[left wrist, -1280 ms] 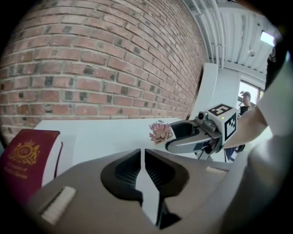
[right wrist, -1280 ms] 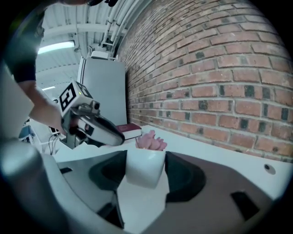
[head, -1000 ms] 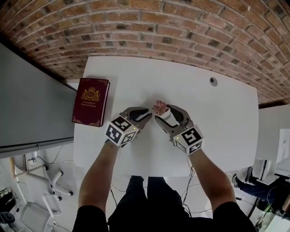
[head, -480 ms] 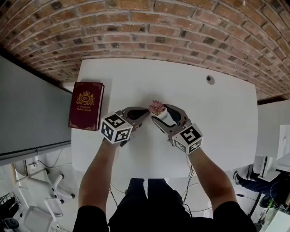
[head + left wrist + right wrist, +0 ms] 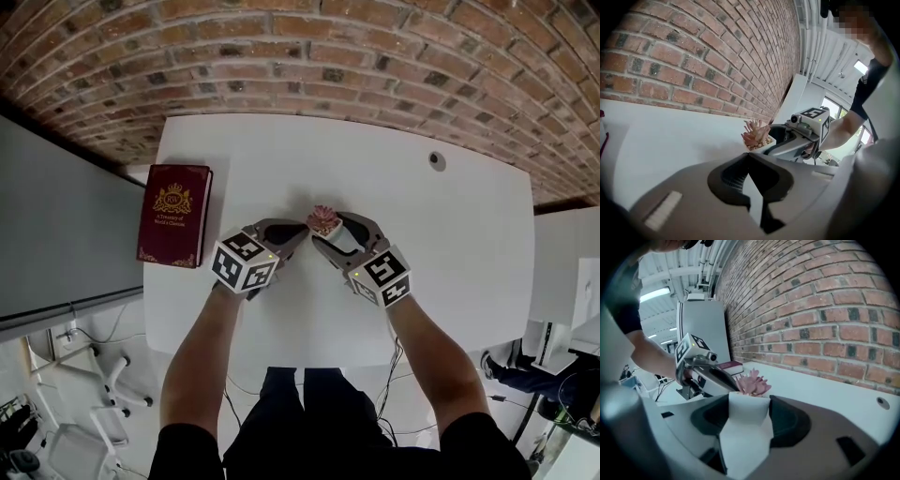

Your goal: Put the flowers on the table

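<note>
A pink succulent (image 5: 324, 221) grows in a small white pot (image 5: 343, 237). My right gripper (image 5: 334, 231) is shut on that pot over the middle of the white table (image 5: 450, 253). In the right gripper view the pot (image 5: 744, 420) fills the gap between the jaws, with the flower (image 5: 752, 384) just above them. I cannot tell whether the pot touches the table. My left gripper (image 5: 302, 231) is shut with nothing in it, its tips close to the left of the plant. From the left gripper view, the flower (image 5: 754, 133) and right gripper (image 5: 787, 140) sit just beyond my left gripper (image 5: 747, 154).
A dark red book (image 5: 174, 216) lies at the table's left edge, left of my left gripper. A round cable grommet (image 5: 435, 160) is at the back right. A brick wall (image 5: 309, 56) runs behind the table and a grey panel (image 5: 56, 216) stands to its left.
Both grippers stay almost where they were. The right gripper with the pot has edged slightly left, toward the left gripper's tips.
</note>
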